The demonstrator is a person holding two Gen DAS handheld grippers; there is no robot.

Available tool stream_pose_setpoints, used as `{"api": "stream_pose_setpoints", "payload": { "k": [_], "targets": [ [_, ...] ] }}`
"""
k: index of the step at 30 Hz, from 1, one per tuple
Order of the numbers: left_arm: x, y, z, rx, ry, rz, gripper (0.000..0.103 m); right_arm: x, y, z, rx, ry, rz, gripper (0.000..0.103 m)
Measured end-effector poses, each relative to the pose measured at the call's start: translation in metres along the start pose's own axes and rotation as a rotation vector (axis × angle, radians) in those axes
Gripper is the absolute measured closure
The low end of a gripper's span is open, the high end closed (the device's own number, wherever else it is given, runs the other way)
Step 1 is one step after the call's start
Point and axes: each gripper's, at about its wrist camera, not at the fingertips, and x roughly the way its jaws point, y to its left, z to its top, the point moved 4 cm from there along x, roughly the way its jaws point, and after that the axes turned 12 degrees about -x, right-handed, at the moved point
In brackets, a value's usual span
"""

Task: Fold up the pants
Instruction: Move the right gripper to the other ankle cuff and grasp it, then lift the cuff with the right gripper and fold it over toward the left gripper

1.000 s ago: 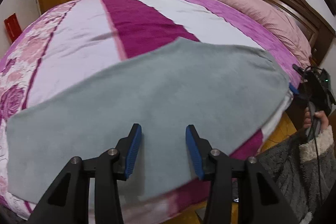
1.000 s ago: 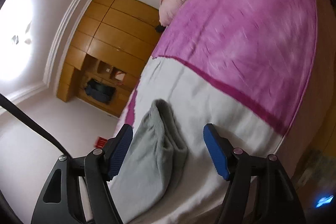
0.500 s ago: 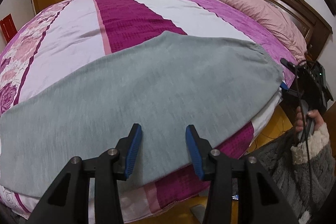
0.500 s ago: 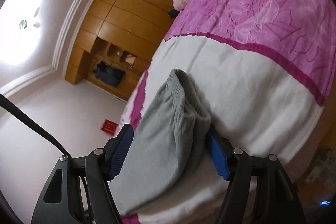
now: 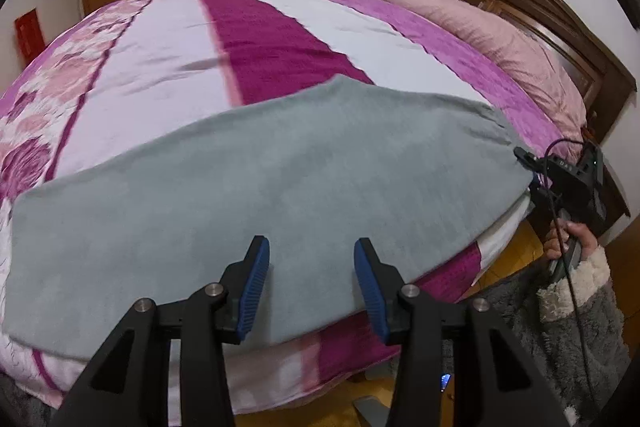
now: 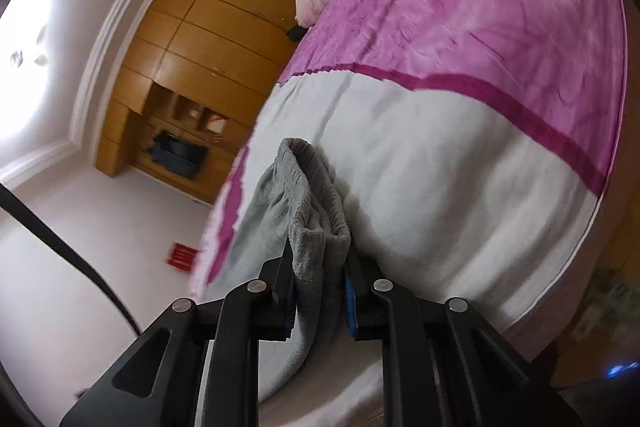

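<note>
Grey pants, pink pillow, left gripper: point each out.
grey pants (image 5: 280, 187), left wrist view, middle of the flat fabric.
pink pillow (image 5: 480, 23), left wrist view, its long top face.
left gripper (image 5: 311, 287), left wrist view, gap between fingertips.

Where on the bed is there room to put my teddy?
Free: the white and purple stripes between the grey pants and the pink pillow. Crowded: the near edge, where the pants lie.

Grey pants (image 5: 280, 195) flat across bed edge
</note>
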Motion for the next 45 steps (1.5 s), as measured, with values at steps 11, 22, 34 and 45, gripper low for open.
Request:
{"api": "stream_pose_setpoints", "payload": {
  "k": [11,22,34,45],
  "targets": [
    [-0.022,0.106,-0.012,-0.311,-0.017,-0.014,0.057,-0.012,0.029,0.002,-0.176,0.0,-0.134,0.088],
    [-0.044,0.12,-0.003,-0.331,-0.062,-0.056,0.057,-0.022,0.168,0.03,-0.617,-0.016,-0.363,0.088],
    [-0.083,0.157,0.006,-0.342,-0.146,-0.031,0.055,0.0,0.368,-0.031,-1.091,-0.087,-0.221,0.088],
    [-0.12,0.22,0.02,-0.373,-0.189,0.053,0.053,0.046,0.474,-0.167,-1.255,0.02,0.027,0.088]
  ]
}}
